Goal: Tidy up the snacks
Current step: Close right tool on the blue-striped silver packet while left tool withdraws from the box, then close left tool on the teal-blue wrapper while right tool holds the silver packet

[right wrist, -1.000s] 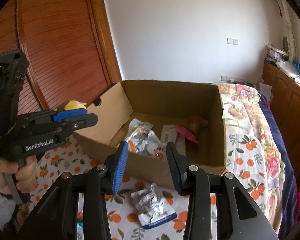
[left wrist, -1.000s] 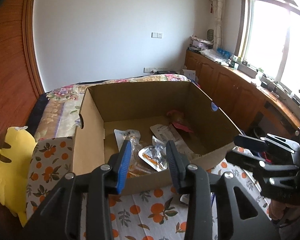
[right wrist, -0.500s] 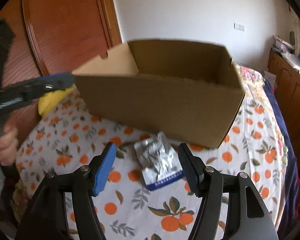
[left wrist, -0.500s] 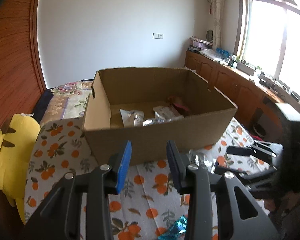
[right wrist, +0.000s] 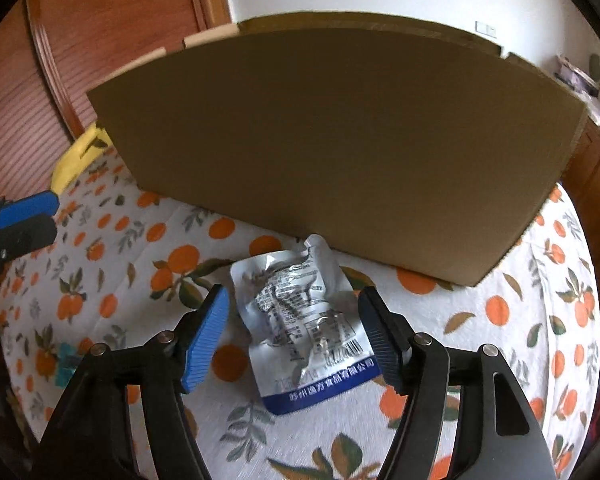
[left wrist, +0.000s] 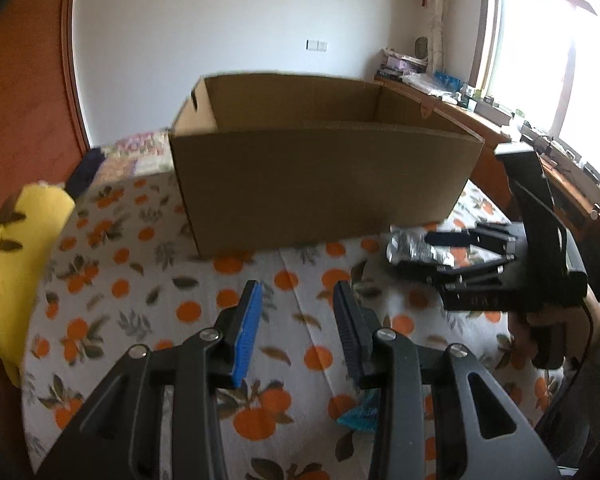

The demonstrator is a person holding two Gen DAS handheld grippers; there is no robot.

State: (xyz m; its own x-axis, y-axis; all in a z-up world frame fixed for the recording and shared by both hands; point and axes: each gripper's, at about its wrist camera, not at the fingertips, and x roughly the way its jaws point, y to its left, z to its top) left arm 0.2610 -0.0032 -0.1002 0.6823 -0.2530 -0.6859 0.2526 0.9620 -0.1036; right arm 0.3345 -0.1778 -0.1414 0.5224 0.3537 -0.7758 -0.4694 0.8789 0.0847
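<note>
A silver snack pouch [right wrist: 306, 320] with a blue bottom band lies flat on the orange-print cloth in front of the cardboard box [right wrist: 340, 128]. My right gripper [right wrist: 294, 334] is open, low over the pouch, with a finger on each side of it and not touching. The left wrist view shows the same pouch [left wrist: 414, 248] under the right gripper [left wrist: 448, 254]. My left gripper [left wrist: 298, 330] is open and empty above bare cloth, short of the box [left wrist: 324, 184]. A teal wrapper [left wrist: 360, 414] lies under its right finger. The box's inside is hidden.
A yellow plush toy [left wrist: 24, 256] lies at the bed's left edge. A wooden wardrobe [right wrist: 100, 52] stands behind it. Wooden cabinets with clutter [left wrist: 540, 152] run under the window on the right. The teal wrapper also shows in the right wrist view [right wrist: 66, 362].
Both grippers have dropped from above the box to just over the cloth. The right gripper has opened wider and come down around the silver pouch.
</note>
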